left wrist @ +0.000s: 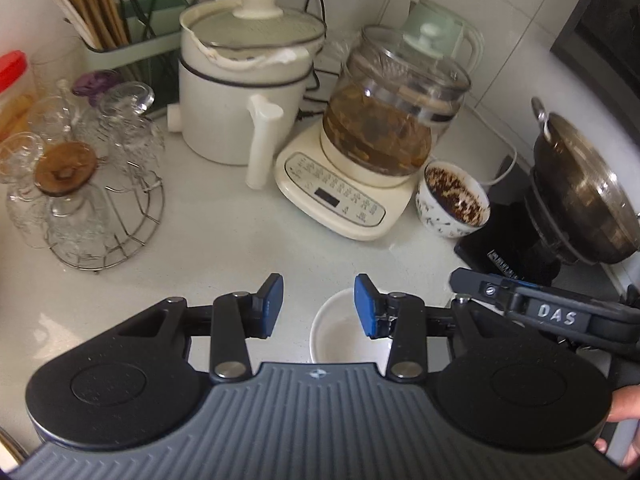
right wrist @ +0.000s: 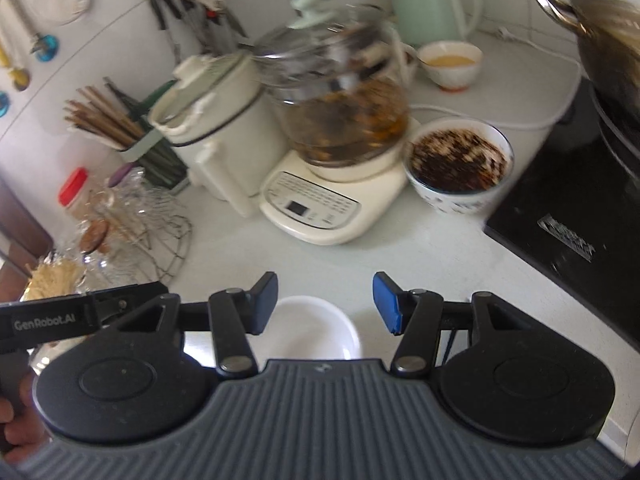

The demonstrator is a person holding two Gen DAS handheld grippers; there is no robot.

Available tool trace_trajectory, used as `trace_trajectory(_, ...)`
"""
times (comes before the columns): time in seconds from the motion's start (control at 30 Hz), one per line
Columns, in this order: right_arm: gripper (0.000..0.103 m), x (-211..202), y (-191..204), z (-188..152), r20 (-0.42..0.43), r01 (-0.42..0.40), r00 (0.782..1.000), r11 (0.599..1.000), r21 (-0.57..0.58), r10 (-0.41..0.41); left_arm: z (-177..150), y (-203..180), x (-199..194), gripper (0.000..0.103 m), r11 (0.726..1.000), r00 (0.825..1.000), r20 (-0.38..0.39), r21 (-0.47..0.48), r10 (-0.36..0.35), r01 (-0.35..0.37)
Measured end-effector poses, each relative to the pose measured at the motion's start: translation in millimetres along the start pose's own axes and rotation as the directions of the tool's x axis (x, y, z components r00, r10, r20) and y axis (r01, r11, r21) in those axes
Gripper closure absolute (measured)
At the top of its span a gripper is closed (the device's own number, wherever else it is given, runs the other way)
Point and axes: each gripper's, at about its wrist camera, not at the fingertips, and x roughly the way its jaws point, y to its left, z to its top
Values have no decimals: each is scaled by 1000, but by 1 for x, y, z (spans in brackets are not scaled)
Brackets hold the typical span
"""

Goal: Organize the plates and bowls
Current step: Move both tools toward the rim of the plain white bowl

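Below both my claws, on the worktop (left wrist: 224, 240), sits the empty white bowl (left wrist: 340, 336); left claw (left wrist: 319, 306) and right claw (right wrist: 325, 303) hang half-open, holding nothing, angled down to straddle its rim.

A bare stretch of countertop (left wrist: 248, 240) is left open near the front — it is hemmed by the glass rack (left wrist: 84, 184) left, kettle base (left wrist: 340, 200) far, black cooktop (right wrist: 580, 240) right.

The empty bowl (left wrist: 340, 332) sits on the counter (left wrist: 224, 240) before the kettle base (left wrist: 340, 196), cooker (left wrist: 236, 92) left.
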Motion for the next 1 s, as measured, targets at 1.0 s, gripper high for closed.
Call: trace_trajectory(1.0,75,80,-47,-16,-306,-98,945,993,70,114,-31,14,83,79,968,978,-203,-250,-52,-1)
